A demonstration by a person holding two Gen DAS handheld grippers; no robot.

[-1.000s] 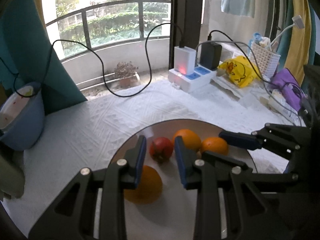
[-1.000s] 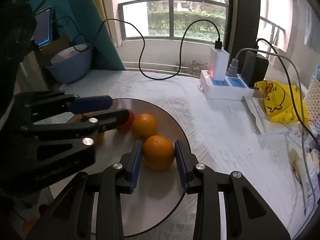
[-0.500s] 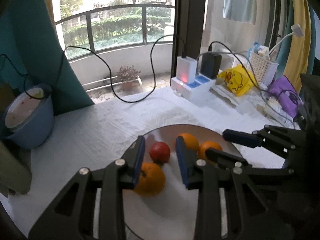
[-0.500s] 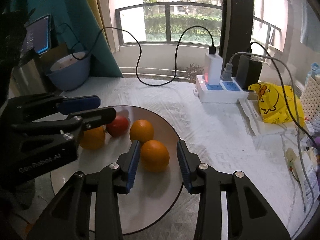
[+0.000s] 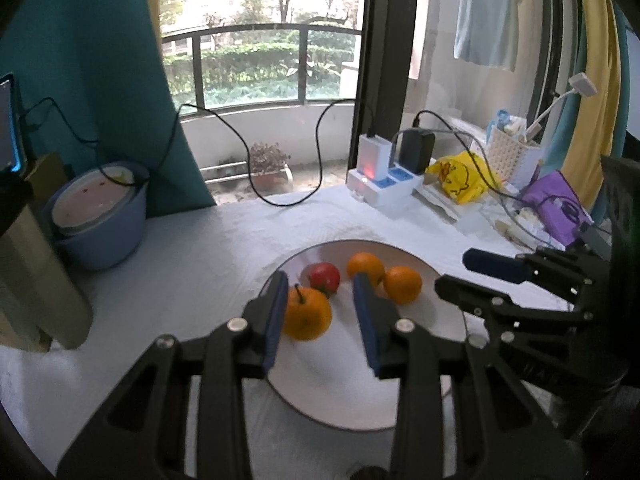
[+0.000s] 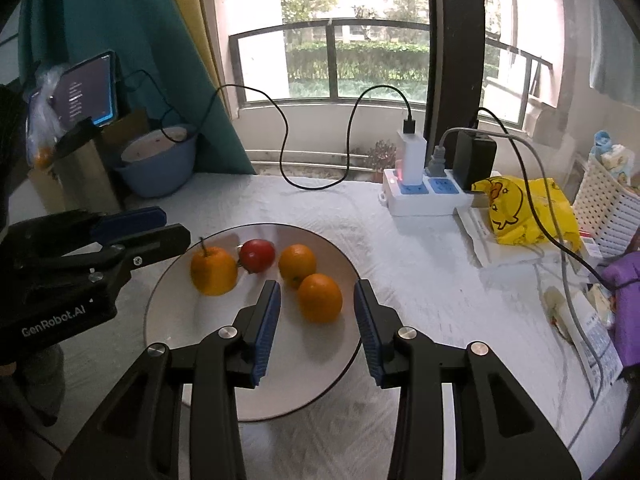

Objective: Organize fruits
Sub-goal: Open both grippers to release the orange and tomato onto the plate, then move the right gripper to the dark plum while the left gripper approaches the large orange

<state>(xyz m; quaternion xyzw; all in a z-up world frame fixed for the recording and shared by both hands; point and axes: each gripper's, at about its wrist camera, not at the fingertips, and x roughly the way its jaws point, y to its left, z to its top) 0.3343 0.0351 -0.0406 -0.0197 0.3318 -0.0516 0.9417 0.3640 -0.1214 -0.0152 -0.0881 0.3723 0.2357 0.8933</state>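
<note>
Four fruits are sitting on the round plate (image 6: 168, 344) — a stemmed orange (image 6: 213, 270), a red fruit (image 6: 258, 255), possibly a tomato, and two oranges (image 6: 320, 298). Both tools — left tool (image 5: 320, 320), right tool (image 6: 318, 326) — are hovering released above the plate, grasping nothing.

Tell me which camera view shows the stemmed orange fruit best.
The right wrist view: the stemmed orange fruit sits unobstructed on the plate. In the left wrist view the left gripper covers the fruit's left edge.

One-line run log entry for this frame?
left gripper: open, empty | right gripper: open, empty | plate: stemmed orange, tomato, two oranges
</note>
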